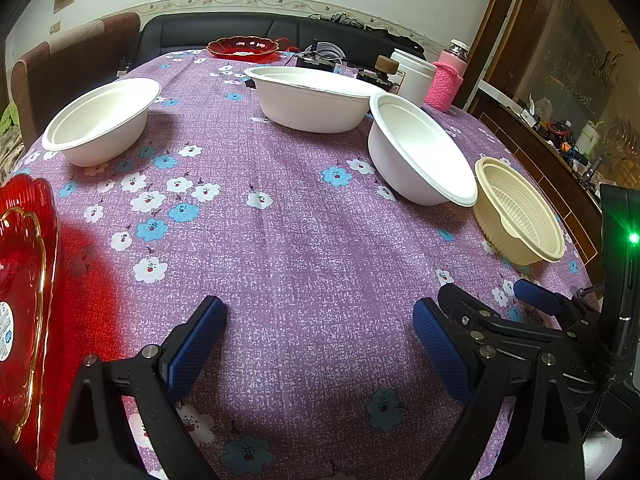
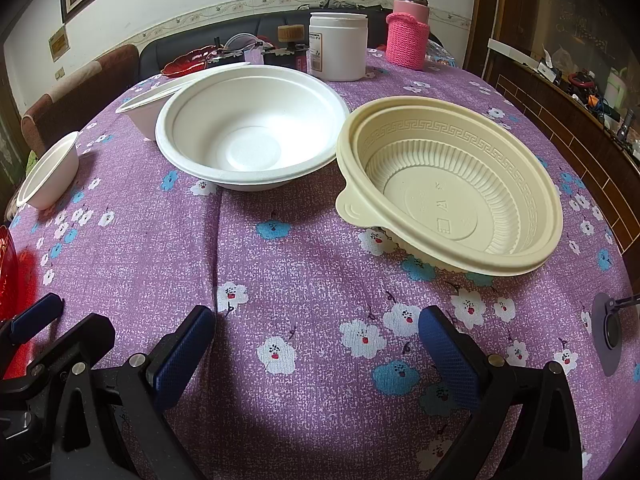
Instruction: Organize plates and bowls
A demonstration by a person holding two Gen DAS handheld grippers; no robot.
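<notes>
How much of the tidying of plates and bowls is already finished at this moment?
Nothing looks done yet. The three white bowls and the cream bowl stand apart on the tablecloth, unstacked; one red plate is near, another red plate at the far end. Nothing is in hand: the left gripper and right gripper are open and empty. All gathering remains.

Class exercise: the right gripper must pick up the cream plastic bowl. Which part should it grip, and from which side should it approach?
Grip the near rim of the cream plastic bowl, beside its small tab, one finger inside the wall and one outside. Come from the open right gripper, moving forward and slightly down. The bowl sits upright, looks wider than the jaws, and the white bowl crowds its left side.
</notes>
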